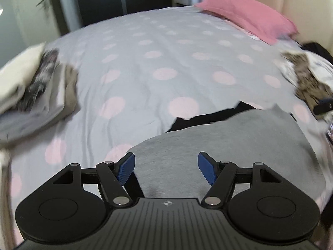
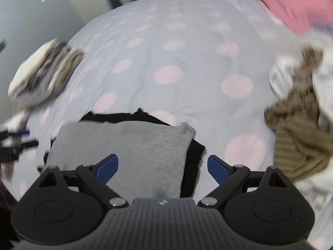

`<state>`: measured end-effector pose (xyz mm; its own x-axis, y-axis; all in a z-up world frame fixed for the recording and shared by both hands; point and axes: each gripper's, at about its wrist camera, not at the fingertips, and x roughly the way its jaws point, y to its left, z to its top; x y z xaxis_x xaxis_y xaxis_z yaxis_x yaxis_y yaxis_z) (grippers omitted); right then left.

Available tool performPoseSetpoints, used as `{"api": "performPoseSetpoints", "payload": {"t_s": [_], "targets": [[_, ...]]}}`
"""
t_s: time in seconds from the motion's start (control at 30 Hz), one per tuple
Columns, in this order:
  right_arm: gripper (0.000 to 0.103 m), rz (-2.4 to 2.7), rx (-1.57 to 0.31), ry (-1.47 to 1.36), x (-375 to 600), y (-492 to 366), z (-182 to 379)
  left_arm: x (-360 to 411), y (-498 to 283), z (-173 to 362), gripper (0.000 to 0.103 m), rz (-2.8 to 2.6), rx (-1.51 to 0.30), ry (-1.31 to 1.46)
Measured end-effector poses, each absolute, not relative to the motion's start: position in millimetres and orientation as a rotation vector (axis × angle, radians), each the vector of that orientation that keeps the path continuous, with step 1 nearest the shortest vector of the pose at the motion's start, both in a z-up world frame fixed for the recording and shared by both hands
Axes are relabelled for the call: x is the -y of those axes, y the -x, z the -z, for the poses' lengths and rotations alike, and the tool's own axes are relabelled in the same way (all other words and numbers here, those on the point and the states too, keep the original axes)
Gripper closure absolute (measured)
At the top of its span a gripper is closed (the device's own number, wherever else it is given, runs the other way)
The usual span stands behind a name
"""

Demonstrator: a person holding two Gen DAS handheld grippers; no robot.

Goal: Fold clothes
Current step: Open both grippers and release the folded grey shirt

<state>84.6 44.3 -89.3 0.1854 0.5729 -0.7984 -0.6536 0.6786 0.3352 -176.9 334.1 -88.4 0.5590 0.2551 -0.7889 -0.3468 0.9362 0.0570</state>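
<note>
Grey folded garment (image 1: 239,145) lies on bed (image 1: 166,62), right under both hand-held grippers. Left hand-held gripper (image 1: 166,167) wide, empty. Right hand-held gripper (image 2: 162,167) wide, empty. Black cloth (image 2: 193,156) peeks underneath.

Polka-dot bed (image 1: 166,48); clothes (image 1: 239,133), pillow (image 1: 247,14).

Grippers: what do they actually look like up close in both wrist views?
The left gripper and right gripper look alike: matte black linkage arms with silver pivot pins, ridged blue finger pads, round black side discs, and a ribbed dark grey body bearing a small round emblem. No cables or sleeves show.
</note>
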Motion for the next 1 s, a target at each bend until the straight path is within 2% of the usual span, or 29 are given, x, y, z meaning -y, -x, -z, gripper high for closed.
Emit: {"api": "performPoseSetpoints", "payload": {"t_s": [0.17,0.33,0.4,0.47,0.5,0.53,0.57,0.63,0.67,1.0], "targets": [[0.037,-0.810,-1.152,0.073,-46,-100,118,-350,177,107,0.037,-0.380,-0.956,0.172],[0.038,-0.781,-1.208,0.065,-51,-115,141,-356,175,114,0.037,-0.383,-0.965,0.208],[0.041,-0.781,-1.217,0.069,-55,-118,147,-358,174,115,0.037,-0.382,-0.964,0.218],[0.052,-0.786,-1.239,0.059,-58,-121,155,-359,174,115,0.037,-0.383,-0.963,0.218],[0.053,-0.787,-1.244,0.053,-58,-121,158,-359,174,115,0.037,-0.383,-0.962,0.218],[0.060,-0.786,-1.243,0.052,-58,-122,160,-359,175,115,0.037,-0.385,-0.962,0.217],[0.072,-0.788,-1.238,0.050,-58,-122,161,-359,175,115,0.037,-0.386,-0.963,0.214],[0.085,-0.807,-1.240,0.034,-57,-121,162,-360,176,116,0.037,-0.390,-0.963,0.211],[0.088,-0.814,-1.247,0.020,-57,-121,161,-361,177,115,0.037,-0.393,-0.961,0.213],[0.090,-0.925,-1.252,-0.114,-73,-94,105,-374,192,100,0.037,-0.434,-0.898,0.290]]}}
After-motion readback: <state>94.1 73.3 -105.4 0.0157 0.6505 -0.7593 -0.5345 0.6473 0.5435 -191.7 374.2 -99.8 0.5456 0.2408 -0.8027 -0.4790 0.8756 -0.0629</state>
